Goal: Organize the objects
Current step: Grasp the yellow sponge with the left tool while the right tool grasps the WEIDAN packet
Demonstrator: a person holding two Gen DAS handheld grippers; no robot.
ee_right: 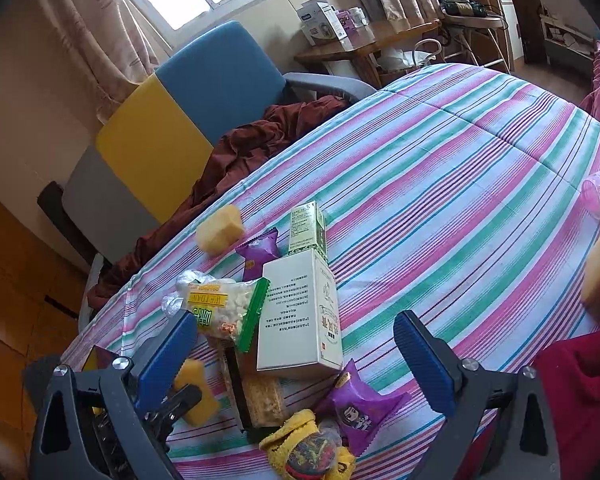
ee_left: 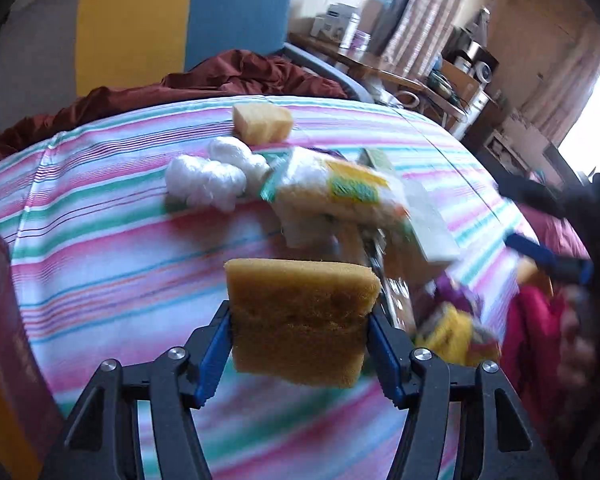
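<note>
One yellow sponge, long axis crosswise, sits pinched in the left gripper; the right gripper is spread.

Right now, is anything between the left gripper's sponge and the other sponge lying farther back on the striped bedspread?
Yes. The white cotton bundle and a snack bag lie between the held sponge and the far sponge.

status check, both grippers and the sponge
left gripper shut on sponge, lifted. right gripper open, empty, over clutter pile. white box beneath it.
</note>
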